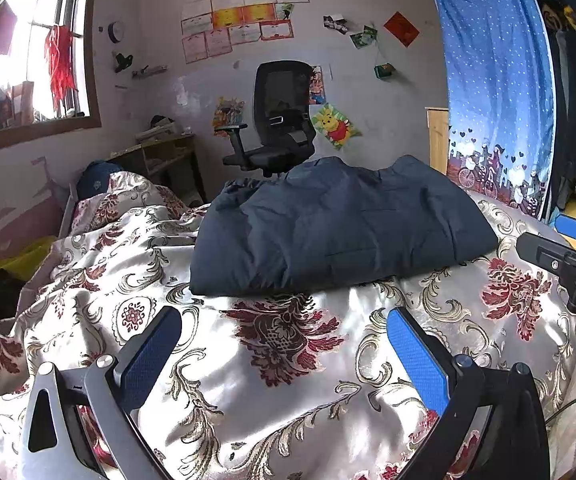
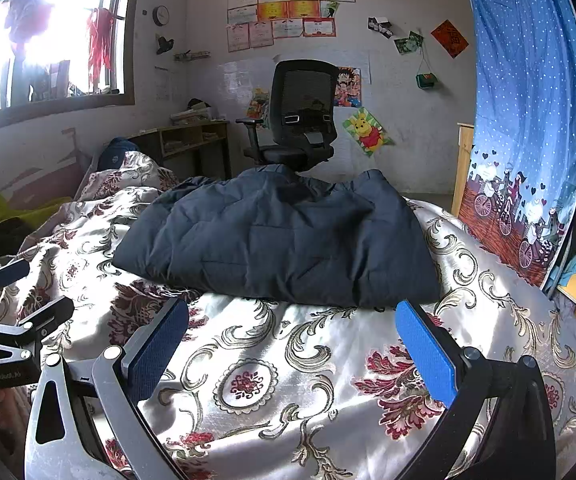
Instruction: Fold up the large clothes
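A dark navy quilted jacket (image 1: pixel 336 228) lies folded into a thick rectangle on the floral satin bedspread (image 1: pixel 288 360); the right wrist view shows the same jacket (image 2: pixel 280 240) ahead on the bedspread (image 2: pixel 288 380). My left gripper (image 1: pixel 284 336) is open above the bedspread, short of the jacket's near edge, with nothing between its blue pads. My right gripper (image 2: pixel 292 332) is also open, just short of the jacket's near edge and empty. Each gripper shows at the edge of the other's view: the right gripper (image 1: pixel 568 264) and the left gripper (image 2: pixel 16 300).
A black office chair (image 1: pixel 276 120) stands beyond the bed against the poster-covered wall. A blue patterned curtain (image 2: pixel 528 120) hangs at the right. A window (image 2: pixel 48 32) and a low wooden shelf (image 2: pixel 192 140) are at the left. Rumpled bedding (image 1: pixel 128 200) piles at the bed's left.
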Demonstrator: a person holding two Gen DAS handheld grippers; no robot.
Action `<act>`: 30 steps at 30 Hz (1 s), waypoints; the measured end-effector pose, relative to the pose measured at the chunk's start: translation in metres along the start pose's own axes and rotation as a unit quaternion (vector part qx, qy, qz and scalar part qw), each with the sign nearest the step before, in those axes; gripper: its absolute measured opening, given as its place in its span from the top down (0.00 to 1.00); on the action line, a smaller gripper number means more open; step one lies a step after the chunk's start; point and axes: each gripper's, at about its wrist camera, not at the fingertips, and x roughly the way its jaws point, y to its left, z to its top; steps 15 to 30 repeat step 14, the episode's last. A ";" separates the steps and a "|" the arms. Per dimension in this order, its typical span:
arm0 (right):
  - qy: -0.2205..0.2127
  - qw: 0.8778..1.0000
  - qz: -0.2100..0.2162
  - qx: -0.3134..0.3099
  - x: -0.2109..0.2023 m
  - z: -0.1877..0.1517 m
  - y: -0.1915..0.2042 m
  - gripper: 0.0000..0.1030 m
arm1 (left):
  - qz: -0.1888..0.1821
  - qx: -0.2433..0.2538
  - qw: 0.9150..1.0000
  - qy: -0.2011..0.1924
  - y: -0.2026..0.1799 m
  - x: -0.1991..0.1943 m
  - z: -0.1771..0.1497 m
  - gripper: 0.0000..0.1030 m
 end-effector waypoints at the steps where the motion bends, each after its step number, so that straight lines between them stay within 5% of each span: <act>1: 0.000 1.000 0.000 0.000 0.000 0.000 0.000 0.01 | -0.001 0.002 1.000 0.000 -0.001 -0.001 0.000 0.00; 30: 0.002 1.000 0.000 0.000 0.000 0.000 0.000 0.01 | 0.000 0.008 1.000 0.002 -0.003 0.002 -0.003 0.00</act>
